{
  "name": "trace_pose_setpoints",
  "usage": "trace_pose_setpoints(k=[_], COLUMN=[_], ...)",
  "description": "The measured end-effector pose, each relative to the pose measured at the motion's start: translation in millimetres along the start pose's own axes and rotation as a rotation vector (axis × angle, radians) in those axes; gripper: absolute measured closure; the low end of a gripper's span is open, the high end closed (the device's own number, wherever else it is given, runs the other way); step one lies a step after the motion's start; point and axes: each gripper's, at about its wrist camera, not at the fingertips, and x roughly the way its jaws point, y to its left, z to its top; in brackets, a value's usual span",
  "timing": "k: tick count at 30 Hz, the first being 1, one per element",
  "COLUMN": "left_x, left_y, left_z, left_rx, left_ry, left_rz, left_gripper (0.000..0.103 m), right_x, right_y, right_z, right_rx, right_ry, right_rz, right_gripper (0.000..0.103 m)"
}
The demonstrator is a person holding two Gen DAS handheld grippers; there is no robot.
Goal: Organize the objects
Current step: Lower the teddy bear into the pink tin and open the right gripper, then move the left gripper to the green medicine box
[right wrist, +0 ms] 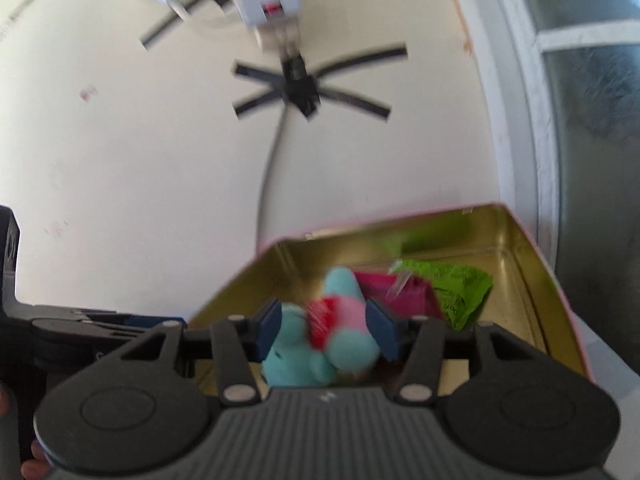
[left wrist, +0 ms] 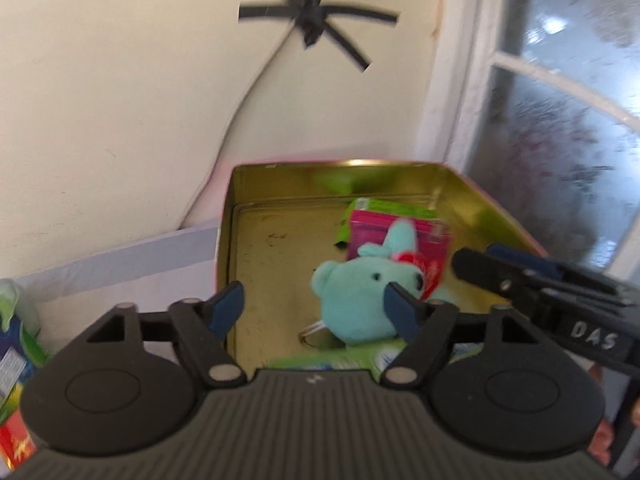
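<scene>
Right gripper point(right wrist: 326, 330) jaws spread either side of the teal plush point(left wrist: 360, 300), pads apparently not pressing; plush lies in the gold tin point(left wrist: 240, 240). Left gripper point(left wrist: 314, 308) spread, empty. Risk: a pad snags the plush on withdrawal and drags it out. Blur hides pad contact; tin's near edge is occluded.

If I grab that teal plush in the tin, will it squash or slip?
The plush looks soft and stuffed, so it likely squashes between pads and is probably light. Its fuzzy fabric should grip rather than slip. Resting in the tin, it seems unlikely to roll, though its limbs may flop.
</scene>
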Motion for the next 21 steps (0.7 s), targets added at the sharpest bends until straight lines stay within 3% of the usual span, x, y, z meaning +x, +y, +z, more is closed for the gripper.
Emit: trace_pose_setpoints(k=[5,11,17,21], left_x=[-42,-65,-73,-93], left_y=[-7,13,70,126], left_z=[-28,-68,-115,-135], left_rx=[0.039,0.034,-0.039,-0.12], left_ry=[-0.065,-0.015,0.101,0.105], left_rz=[0.007,0.077,0.212,0.325], left_gripper=[0.02,0.02,0.02,0.02], right_x=[-44,-79,-81,-59], right_y=[11,20,43,72], right_z=[-28,-51,-73,-92], right_rx=[0.047,0.149,0.132,0.094], right_ry=[-0.074,-0.09,0.015,0.157], right_rz=[0.03,0.049,0.101,0.17], right_gripper=[0.053,0.051,0.049,0.049])
